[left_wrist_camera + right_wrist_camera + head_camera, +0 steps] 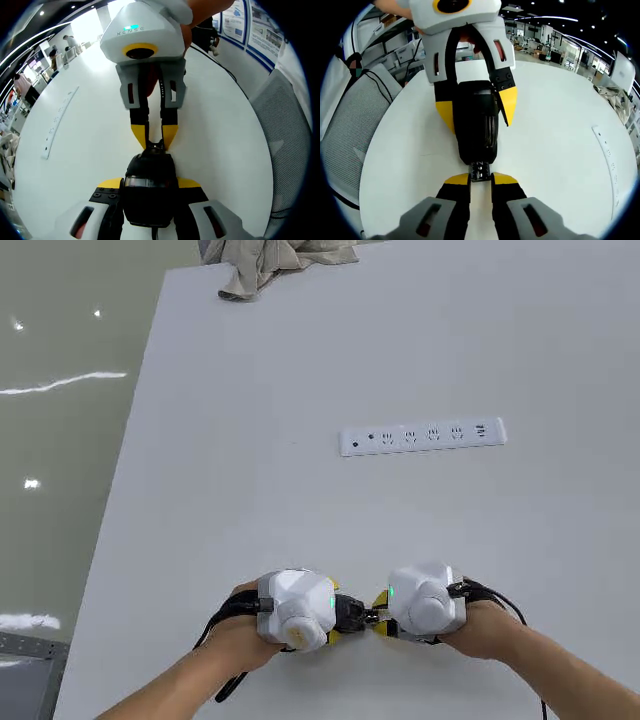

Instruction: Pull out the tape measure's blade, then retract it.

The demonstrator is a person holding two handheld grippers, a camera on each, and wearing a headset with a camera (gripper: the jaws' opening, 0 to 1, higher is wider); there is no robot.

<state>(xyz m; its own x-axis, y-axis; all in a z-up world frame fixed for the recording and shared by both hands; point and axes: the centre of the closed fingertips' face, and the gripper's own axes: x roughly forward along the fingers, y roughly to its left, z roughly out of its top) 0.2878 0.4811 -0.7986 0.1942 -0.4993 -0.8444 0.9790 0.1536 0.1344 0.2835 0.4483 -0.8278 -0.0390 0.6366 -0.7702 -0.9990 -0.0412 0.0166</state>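
The black tape measure lies low over the white table between my two grippers, which face each other. My left gripper is shut on the tape measure body, yellow fingertips on either side of it. My right gripper is shut on the blade's end tab, which sits right against the tape measure case, with hardly any blade showing. In the head view the left gripper and the right gripper nearly touch, each held in a hand.
A white power strip lies further back on the table, also seen as the power strip to the right. A crumpled cloth lies at the far edge. The table's left edge drops to the floor.
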